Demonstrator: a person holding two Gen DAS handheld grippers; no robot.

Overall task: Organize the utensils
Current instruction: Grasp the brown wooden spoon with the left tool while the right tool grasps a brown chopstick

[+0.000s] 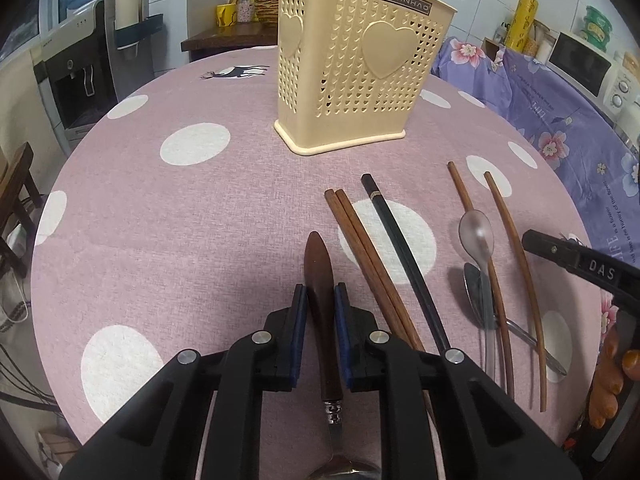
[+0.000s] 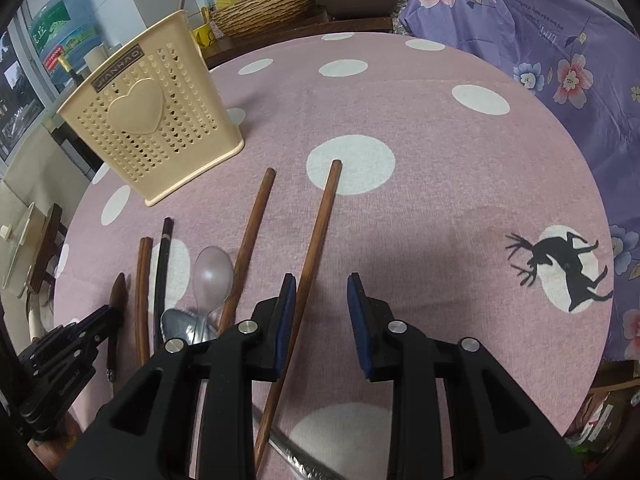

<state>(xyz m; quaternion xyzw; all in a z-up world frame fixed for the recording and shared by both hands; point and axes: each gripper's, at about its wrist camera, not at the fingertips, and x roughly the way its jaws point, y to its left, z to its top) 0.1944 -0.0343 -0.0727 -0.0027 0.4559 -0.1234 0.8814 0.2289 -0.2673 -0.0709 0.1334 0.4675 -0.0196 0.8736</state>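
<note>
The left gripper (image 1: 320, 292) is clamping its blue pads against both sides of the dark wooden handle of a spoon (image 1: 320, 280), whose metal bowl is showing at the bottom edge of the left wrist view. The right gripper (image 2: 322, 284) is standing partly open over a brown chopstick (image 2: 316, 248), which is lying between the jaws close against the left pad and apart from the right one. Beside it, a second brown chopstick (image 2: 252, 232), a clear plastic spoon (image 2: 212, 272), a metal spoon (image 2: 178, 322), a black chopstick (image 2: 162, 276) and a paired brown set (image 1: 360, 248) are lying in a loose row on the pink dotted tablecloth (image 2: 420, 220). Beyond them, a cream perforated utensil holder (image 1: 352, 68) is standing upright, already containing two tall items.
</note>
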